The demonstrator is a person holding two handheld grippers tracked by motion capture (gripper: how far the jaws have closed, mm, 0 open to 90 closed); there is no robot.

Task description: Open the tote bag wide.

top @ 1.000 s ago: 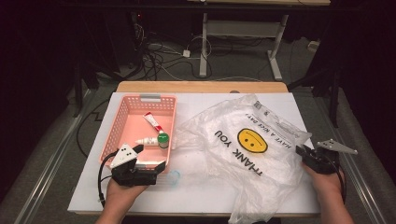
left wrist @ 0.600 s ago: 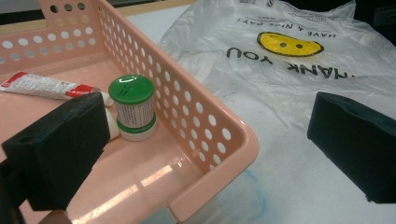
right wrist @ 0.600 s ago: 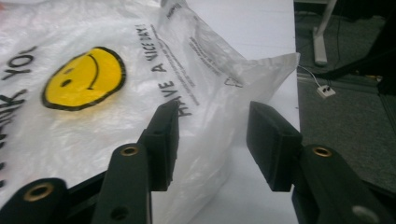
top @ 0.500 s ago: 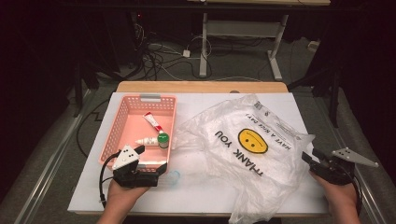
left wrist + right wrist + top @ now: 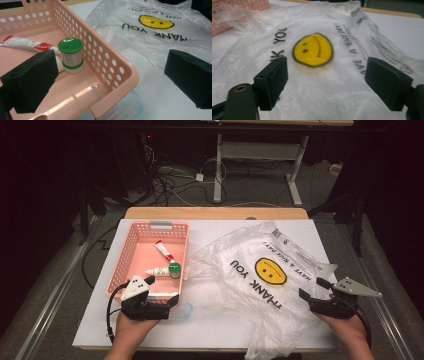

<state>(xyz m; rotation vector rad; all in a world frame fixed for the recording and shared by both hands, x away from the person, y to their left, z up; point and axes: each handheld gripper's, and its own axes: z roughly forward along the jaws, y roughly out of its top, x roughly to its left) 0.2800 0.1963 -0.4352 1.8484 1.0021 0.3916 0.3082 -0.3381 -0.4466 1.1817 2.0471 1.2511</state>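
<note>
A clear plastic bag (image 5: 250, 285) printed with a yellow smiley and "THANK YOU" lies spread over the right half of the white table. My right gripper (image 5: 311, 288) hovers at its right edge; its jaws have just been opening and now stand wide, with nothing between the pads, the bag (image 5: 312, 50) lying below them. A pink perforated basket (image 5: 120, 265) at the left holds a red-and-white tube (image 5: 164, 251), a small white bottle (image 5: 156, 271) and a green-capped bottle (image 5: 174, 269). My left gripper (image 5: 110, 75) is open, straddling the basket's near right corner (image 5: 117, 82).
A faint blue mark (image 5: 185, 310) sits on the white table top (image 5: 225, 330) just right of the basket's corner. The table's wooden far edge (image 5: 215, 213) borders a dark floor with cables and a desk frame.
The right gripper's jaws went from nearly shut at the bag's right edge to wide apart, and that hand shifted a little along the edge. The left hand kept still.
</note>
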